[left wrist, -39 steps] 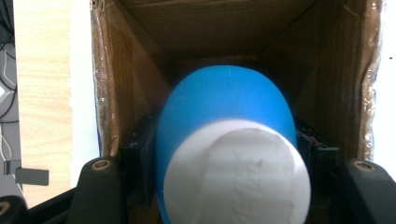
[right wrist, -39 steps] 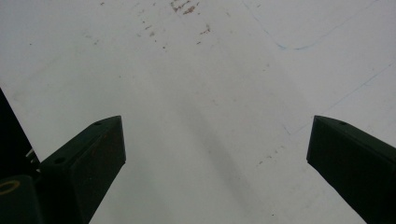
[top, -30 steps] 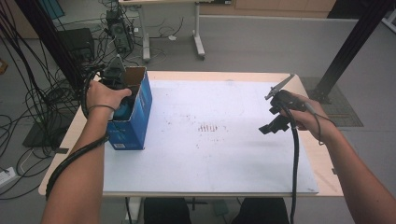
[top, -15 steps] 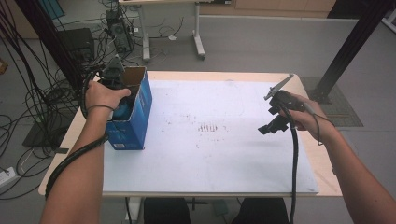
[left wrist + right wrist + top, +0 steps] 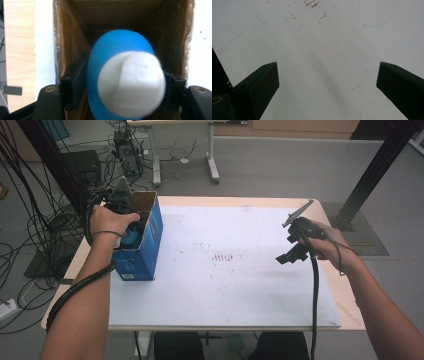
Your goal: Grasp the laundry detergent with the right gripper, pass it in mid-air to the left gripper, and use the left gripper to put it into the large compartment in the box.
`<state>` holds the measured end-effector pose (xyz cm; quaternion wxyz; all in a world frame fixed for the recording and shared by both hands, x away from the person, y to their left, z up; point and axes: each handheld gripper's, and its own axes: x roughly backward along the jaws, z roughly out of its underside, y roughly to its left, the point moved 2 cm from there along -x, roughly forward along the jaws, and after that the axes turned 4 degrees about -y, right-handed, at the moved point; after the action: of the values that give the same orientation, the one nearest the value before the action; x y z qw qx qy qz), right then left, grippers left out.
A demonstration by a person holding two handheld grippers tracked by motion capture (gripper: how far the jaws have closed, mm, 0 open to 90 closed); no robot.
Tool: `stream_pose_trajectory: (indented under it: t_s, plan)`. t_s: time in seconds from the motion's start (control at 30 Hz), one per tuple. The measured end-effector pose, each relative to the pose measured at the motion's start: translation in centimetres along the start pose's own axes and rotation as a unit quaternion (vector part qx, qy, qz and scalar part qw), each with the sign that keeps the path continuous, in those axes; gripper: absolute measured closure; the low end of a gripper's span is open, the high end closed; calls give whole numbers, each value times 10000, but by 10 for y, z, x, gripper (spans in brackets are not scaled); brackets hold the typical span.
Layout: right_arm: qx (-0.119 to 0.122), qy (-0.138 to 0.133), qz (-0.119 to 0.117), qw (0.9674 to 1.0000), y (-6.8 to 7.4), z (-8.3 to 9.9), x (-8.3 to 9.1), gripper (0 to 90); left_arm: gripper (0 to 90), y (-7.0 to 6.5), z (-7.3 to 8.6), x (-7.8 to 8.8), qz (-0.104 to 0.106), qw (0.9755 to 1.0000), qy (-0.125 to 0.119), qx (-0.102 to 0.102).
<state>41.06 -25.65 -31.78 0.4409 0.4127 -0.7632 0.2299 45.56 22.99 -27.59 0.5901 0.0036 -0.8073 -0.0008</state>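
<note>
Down at the left end of my table (image 5: 250,207), on its white sheet (image 5: 225,285), stands the open blue box (image 5: 142,252), and I place everything from it. My left forearm runs up from the near edge to the box's near-left side, hand (image 5: 107,220) bent over the open top, so my left gripper (image 5: 131,227) points down into the box. My right arm comes in well to the right of the box, wrist cocked, with my right gripper (image 5: 291,254) hanging over the bare sheet and aimed back toward the box.

From above, the box's inside is mostly hidden by my hand; I see a bit of blue there. The left gripper view looks straight down the brown cardboard walls (image 5: 75,50) and shows the blue and white object (image 5: 125,80) inside the box, pinched between my left jaws, one pad on each flank. It is blurred, so what it is I cannot say; perhaps a soft toy. The right gripper view shows my right jaws spread wide above the scuffed sheet, nothing between them.

Against a second ago, my left hand has shifted a little over the box mouth; my right hand has barely moved.
</note>
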Motion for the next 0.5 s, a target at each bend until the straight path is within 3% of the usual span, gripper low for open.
stream_pose_trajectory:
  t_s: [0.13, 0.23, 0.5]
  plan:
    - [3, 15, 0, 10000, 0, -1, 0, 39, 332, 0, -3, 17, 17, 10000, -96, -12]
    - [25, 0, 2, 10000, 0, -2, 1, 39, 311, -1, -5, 30, 156, 9998, -136, -11]
    - [39, -8, -10, 10000, 2, -4, 2, 38, 276, -7, -8, 63, 109, 9994, -271, -179]
